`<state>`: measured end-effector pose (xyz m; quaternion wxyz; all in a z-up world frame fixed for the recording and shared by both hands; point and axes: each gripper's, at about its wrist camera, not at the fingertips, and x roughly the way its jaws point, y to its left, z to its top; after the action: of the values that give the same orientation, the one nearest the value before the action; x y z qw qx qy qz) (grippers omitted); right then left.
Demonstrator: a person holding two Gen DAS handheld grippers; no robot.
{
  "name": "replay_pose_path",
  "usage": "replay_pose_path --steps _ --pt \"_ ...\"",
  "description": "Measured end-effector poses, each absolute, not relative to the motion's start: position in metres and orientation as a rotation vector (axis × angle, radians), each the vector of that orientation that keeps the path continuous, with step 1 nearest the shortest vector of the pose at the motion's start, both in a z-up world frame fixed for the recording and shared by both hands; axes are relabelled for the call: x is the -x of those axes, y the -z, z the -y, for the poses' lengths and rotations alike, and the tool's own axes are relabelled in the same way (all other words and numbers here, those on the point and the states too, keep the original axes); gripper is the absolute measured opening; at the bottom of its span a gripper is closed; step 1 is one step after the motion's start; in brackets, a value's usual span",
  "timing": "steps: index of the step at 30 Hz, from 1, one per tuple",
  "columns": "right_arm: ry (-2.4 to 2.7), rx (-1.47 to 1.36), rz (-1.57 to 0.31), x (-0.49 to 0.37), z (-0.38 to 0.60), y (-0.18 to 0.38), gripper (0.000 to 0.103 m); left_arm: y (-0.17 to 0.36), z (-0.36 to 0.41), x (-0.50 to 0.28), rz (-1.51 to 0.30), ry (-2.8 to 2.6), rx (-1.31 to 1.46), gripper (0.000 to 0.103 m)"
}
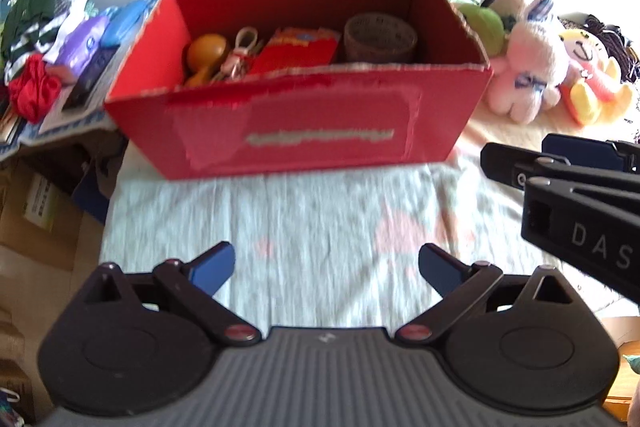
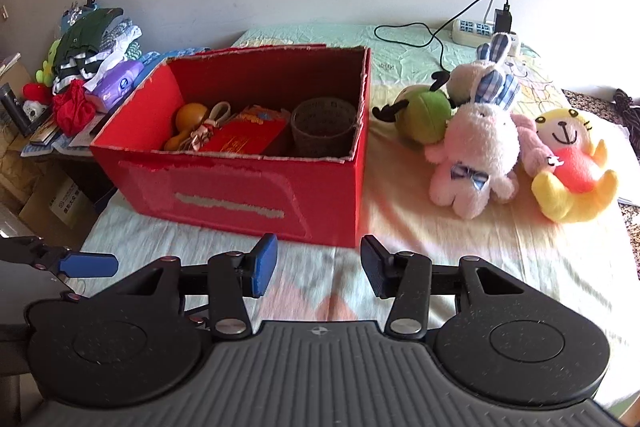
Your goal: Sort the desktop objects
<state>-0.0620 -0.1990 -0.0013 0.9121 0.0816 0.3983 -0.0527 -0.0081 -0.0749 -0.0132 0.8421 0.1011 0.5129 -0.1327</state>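
A red cardboard box (image 1: 296,123) (image 2: 240,195) stands open on the sheet-covered surface. Inside lie an orange gourd toy (image 2: 188,123), a red packet (image 2: 244,135), a keyring strap (image 2: 212,121) and a dark woven basket (image 2: 324,131). Right of the box sit a pink rabbit plush (image 2: 476,155), a yellow plush (image 2: 568,163) and a green plush (image 2: 424,115). My left gripper (image 1: 326,267) is open in front of the box, nothing between its fingers. My right gripper (image 2: 318,267) is open too, near the box's front right corner, and shows in the left wrist view (image 1: 516,167).
A pile of clothes (image 2: 92,43), a purple tissue pack (image 2: 120,83) and a red cloth (image 2: 74,107) crowd a side table at the left. A power strip (image 2: 476,27) with a black charger and cable lies at the back right. Cardboard boxes (image 1: 36,211) stand on the floor at the left.
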Motion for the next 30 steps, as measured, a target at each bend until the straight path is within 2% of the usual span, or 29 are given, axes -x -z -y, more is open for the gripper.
replay_pose_path --steps 15,30 --pt "0.021 -0.155 -0.882 0.071 0.167 0.02 0.049 0.027 0.046 0.031 -1.12 0.187 -0.202 0.099" --pt "0.041 -0.188 -0.833 0.014 0.16 -0.006 0.049 -0.004 0.037 -0.037 -1.046 0.251 -0.245 0.1"
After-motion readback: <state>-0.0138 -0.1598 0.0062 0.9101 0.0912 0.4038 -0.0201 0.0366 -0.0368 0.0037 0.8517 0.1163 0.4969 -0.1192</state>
